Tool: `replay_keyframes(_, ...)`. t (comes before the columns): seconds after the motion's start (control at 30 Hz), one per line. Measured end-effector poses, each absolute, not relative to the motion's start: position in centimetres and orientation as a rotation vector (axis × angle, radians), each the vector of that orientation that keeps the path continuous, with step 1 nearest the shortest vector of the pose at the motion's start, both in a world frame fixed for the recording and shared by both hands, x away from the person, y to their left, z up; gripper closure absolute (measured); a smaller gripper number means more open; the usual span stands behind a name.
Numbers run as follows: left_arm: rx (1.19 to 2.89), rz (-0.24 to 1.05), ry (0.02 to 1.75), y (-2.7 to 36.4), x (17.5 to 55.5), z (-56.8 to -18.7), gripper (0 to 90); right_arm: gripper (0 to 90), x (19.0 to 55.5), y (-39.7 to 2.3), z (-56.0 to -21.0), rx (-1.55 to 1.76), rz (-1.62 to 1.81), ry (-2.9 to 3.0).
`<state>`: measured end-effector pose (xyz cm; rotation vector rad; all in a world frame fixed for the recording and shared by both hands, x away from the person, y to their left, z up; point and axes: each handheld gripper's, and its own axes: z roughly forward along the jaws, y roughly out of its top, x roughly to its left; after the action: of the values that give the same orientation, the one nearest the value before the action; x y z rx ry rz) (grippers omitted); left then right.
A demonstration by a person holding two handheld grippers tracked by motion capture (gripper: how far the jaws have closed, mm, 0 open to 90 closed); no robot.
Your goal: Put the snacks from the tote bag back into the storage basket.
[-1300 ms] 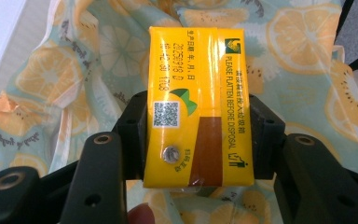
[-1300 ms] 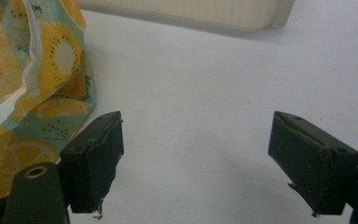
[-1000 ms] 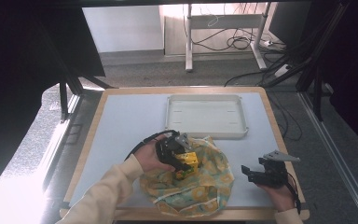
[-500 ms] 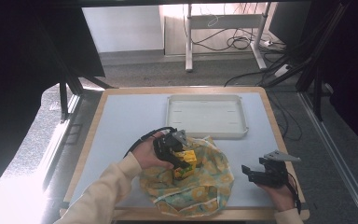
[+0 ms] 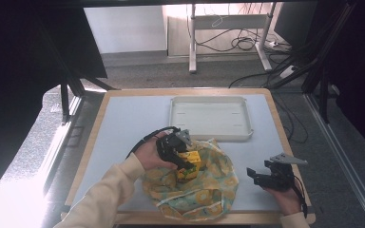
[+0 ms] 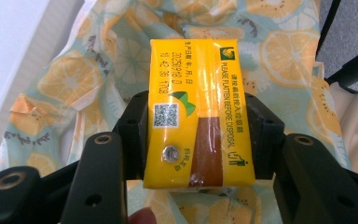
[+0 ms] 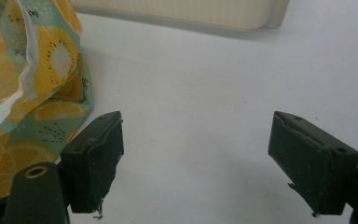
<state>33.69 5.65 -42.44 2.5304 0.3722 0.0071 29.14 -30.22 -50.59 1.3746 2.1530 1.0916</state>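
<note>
A yellow drink carton (image 6: 196, 112) sits clamped between the jaws of my left gripper (image 6: 196, 135), held just above a fruit-patterned cloth bag (image 6: 98, 74). From above, the left gripper (image 5: 180, 159) and the yellow carton (image 5: 190, 160) hover over the bag (image 5: 195, 187) near the table's front middle. My right gripper (image 5: 255, 176) stands open to the right of the bag, low over the table. In its own view the right gripper (image 7: 196, 158) has wide-apart jaws with bare table between them and the bag (image 7: 32, 79) at the left.
A shallow white tray (image 5: 210, 135) lies at the back middle of the white table (image 5: 128, 118); its wall (image 7: 182, 11) runs across the top of the right gripper view. A black cable loops from the left gripper.
The left gripper with the carton has shifted slightly over the bag. The right gripper has stayed where it was.
</note>
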Motion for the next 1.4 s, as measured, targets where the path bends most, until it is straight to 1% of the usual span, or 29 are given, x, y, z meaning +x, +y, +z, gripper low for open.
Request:
replay_keyframes(0.8, 2.469, 0.008, 0.391, 6.0, 34.0, -40.6, 51.8, 18.2, 29.2, -30.4, -50.6, 1.378, 1.093, 2.151)
replay_keyframes(1.4, 2.446, 0.055, 0.380, 6.4, 34.4, -38.5, 51.8, 18.2, 29.3, -30.4, -50.7, 1.381, 1.091, 2.148)
